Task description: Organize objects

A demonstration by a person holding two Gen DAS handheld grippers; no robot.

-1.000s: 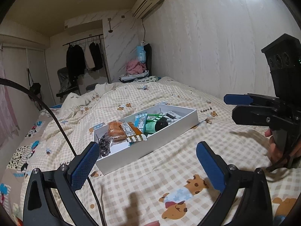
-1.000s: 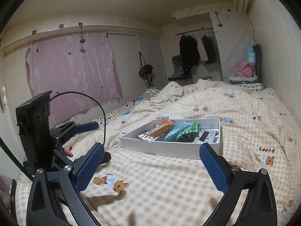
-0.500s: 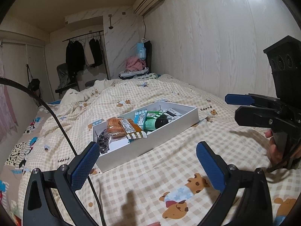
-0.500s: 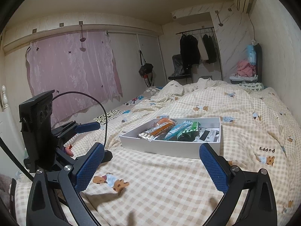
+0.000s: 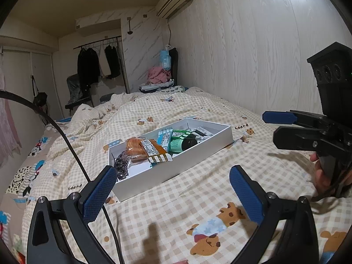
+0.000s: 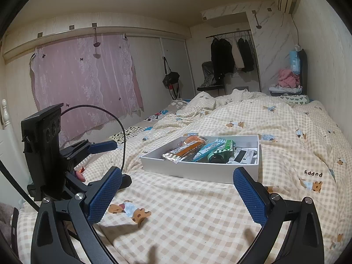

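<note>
Where left view hides it, pink curtain [image 6: 85, 83] beside white box [image 6: 198, 171].

A pink curtain [image 6: 85, 81] (lacy) hangs beside dark clothes [image 6: 222, 61].

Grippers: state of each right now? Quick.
Left gripper: open, holding nothing, above the quilt short of the white box.
Right gripper: open, holding nothing, also short of the box.

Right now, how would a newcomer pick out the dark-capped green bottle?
Find the white box on the checked bedspread. Among its flat wrappers lies the green bottle, on its side near the middle; it alone is round and dark-capped.
</note>
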